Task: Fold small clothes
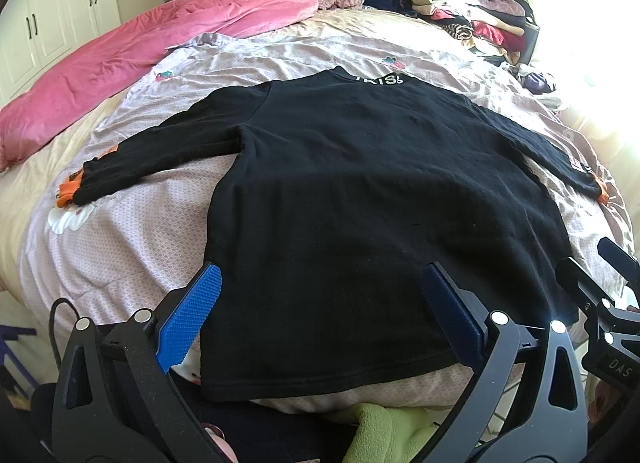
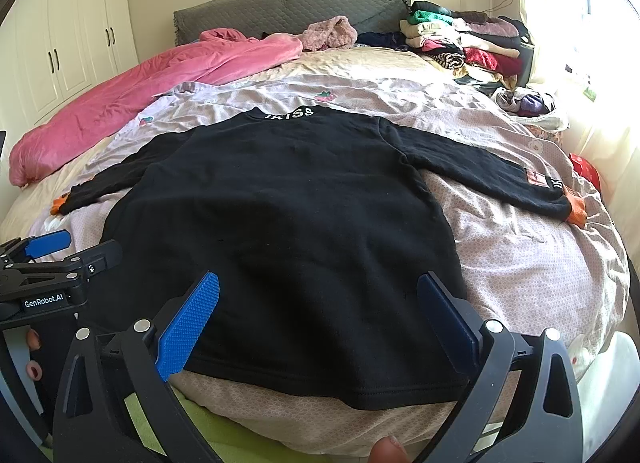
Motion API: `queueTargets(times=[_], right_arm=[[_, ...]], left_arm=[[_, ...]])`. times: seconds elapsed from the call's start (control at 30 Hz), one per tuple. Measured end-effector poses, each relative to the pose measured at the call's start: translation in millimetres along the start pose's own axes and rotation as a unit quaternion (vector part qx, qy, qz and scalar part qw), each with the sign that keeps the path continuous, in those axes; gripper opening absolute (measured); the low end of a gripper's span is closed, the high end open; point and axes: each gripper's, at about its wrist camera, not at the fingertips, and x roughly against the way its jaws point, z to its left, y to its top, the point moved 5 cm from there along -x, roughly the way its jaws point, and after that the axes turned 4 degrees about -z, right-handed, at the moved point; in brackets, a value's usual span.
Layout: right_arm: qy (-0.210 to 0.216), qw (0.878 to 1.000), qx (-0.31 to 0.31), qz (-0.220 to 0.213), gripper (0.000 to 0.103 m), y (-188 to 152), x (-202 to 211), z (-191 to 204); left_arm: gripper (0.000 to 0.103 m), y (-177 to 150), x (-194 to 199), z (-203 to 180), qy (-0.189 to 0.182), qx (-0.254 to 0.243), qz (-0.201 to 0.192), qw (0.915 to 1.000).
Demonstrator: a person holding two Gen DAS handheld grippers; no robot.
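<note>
Both grippers are spread wide and hold nothing. The left gripper (image 1: pixel 320 311) hovers at the bottom of its frame over the hem of the black shirt (image 1: pixel 360 191), its blue pad (image 1: pixel 192 315) at the shirt's left edge. The right gripper (image 2: pixel 320 319) hangs likewise over the hem, low in its frame. The shirt lies flat, sleeves out, mid-frame on the bed (image 2: pixel 520 263). A pink blanket (image 1: pixel 120 63) lies upper left; a clothes pile (image 1: pixel 472 15) sits upper right.
</note>
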Motion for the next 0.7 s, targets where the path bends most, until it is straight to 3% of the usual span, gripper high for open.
queueTargets(times=[0.43, 0.7], right_arm=[[-0.008, 1.0, -0.005, -0.01, 0.099, 7, -3, -11], [-0.045, 0.998, -0.04, -0.021, 0.099, 26, -13, -54]], left_arm=[[0.094, 13, -6, -1, -0.006, 0.002, 0.0, 1.0], [0.094, 38, -27, -8, -0.017, -0.004, 0.005, 0.9998]])
